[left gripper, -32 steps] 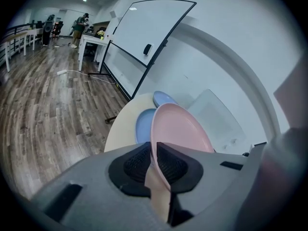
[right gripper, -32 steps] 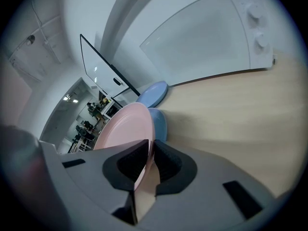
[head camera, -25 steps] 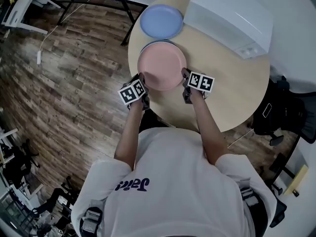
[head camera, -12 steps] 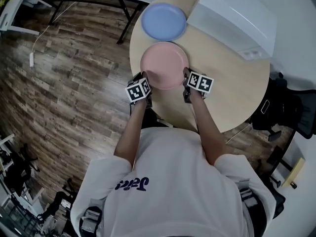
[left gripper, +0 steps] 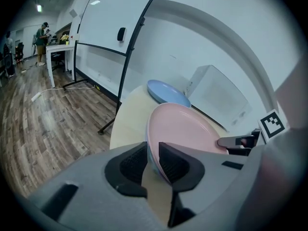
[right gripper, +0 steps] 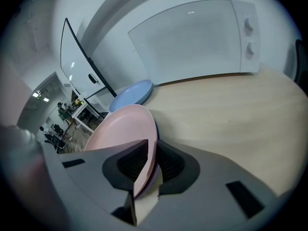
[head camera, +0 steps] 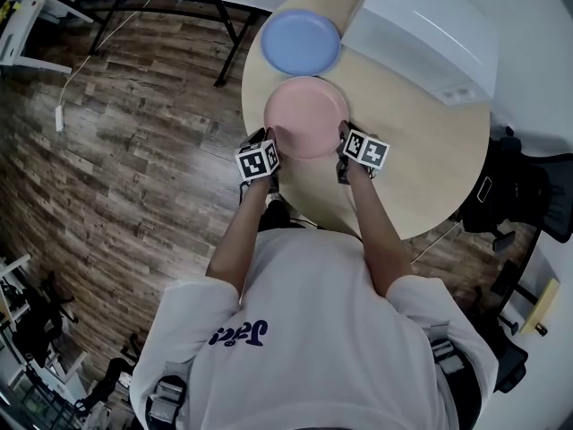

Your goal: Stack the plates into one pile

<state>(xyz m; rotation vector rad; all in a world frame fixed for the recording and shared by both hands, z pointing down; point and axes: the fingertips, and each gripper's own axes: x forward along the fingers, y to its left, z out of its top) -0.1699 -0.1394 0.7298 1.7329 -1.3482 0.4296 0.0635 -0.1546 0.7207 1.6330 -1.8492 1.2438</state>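
Note:
A pink plate (head camera: 304, 115) lies on the round wooden table (head camera: 421, 150), close to its near edge. A thin lilac rim (right gripper: 154, 177) of another plate shows right under it. My left gripper (head camera: 270, 140) is at the plate's left edge and its jaws are opening, with the rim (left gripper: 185, 126) still between the pads. My right gripper (head camera: 343, 138) is shut on the right edge (right gripper: 122, 126). A blue plate (head camera: 301, 41) sits alone farther back on the table.
A large white box-shaped appliance (head camera: 430, 25) takes up the table's back right. The table's left rim (left gripper: 126, 124) drops to a wood floor. A black stand (head camera: 224, 7) is behind the table, and black chairs (head camera: 524, 204) are at the right.
Both grippers have sunk a little with the pink plate. The bluish rim that showed behind it a second ago is now covered. The left gripper has rolled slightly.

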